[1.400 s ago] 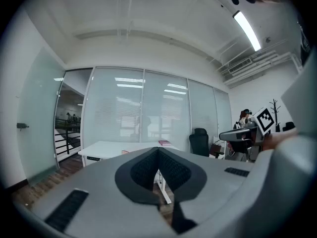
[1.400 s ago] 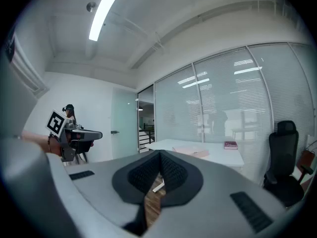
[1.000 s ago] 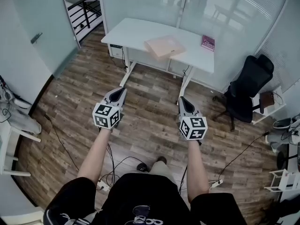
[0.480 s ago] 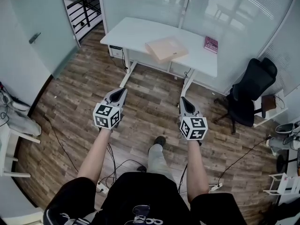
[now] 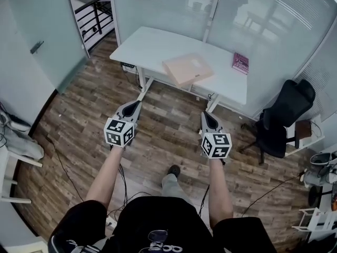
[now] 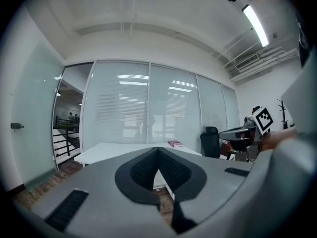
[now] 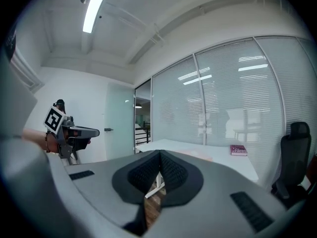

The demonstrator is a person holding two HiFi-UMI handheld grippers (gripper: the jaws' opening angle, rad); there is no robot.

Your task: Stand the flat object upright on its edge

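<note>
Head view | left gripper (image 5: pixel 137 105) fingers together, empty | right gripper (image 5: pixel 205 115) likewise | pink book (image 5: pixel 240 62) print illegible

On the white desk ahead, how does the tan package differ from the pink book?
The tan package is far larger than the pink book. The package is pale tan, the book dark pink. The package lies near the white desk's front edge; the book lies farther back, by the glass wall. Both lie flat on the desk, apart.

No legible text, number or brand anywhere. Marker squares on left gripper (image 5: pixel 138 104) and right gripper (image 5: pixel 204 114): coded patterns only. Cover of pink book (image 5: pixel 240 62): print too small.
</note>
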